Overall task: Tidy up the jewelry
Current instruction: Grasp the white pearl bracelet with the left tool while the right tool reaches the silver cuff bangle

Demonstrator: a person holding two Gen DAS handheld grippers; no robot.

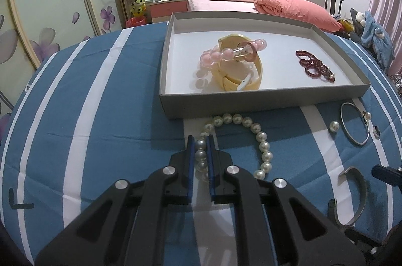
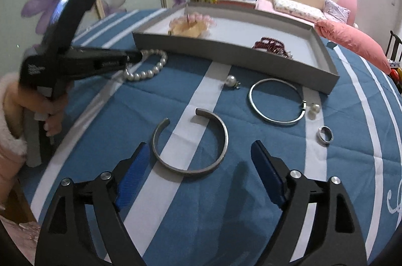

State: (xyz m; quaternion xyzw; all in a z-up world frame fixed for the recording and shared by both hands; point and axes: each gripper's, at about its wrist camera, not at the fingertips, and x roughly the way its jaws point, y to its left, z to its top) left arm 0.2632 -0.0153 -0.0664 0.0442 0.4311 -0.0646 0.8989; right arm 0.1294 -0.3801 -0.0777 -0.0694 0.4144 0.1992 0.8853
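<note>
- The left gripper (image 1: 201, 144) sits low in the middle of the left wrist view. Its 2 blue fingers (image 1: 191, 152) are almost closed, and they squeeze the white pearl bracelet (image 1: 261, 140) on its left side.
- The rest of the pearl bracelet lies in a loop on the blue and white striped cloth (image 1: 100, 115), just in front of the gray tray (image 1: 226, 105).
- In the tray, near the middle of the frame, a pink bead bracelet (image 1: 216, 56) rests on a yellow bangle (image 1: 253, 80). A dark red bead string (image 1: 314, 66) lies toward the tray's right side.
- In the right wrist view, the right gripper (image 2: 201, 163) is at the bottom middle. Its 2 blue fingers (image 2: 266, 170) are spread wide and hold nothing.
- A gray open cuff (image 2: 191, 142) lies on the cloth between those fingers, but I cannot tell if they touch it.
- In the right half of that view lie a thin silver bangle (image 2: 276, 101), a silver ring (image 2: 325, 136) and a pearl earring (image 2: 232, 81).
- At the left of that frame, the left gripper (image 2: 137, 55) pinches the pearl bracelet (image 2: 148, 70) near the tray (image 2: 238, 57).
</note>
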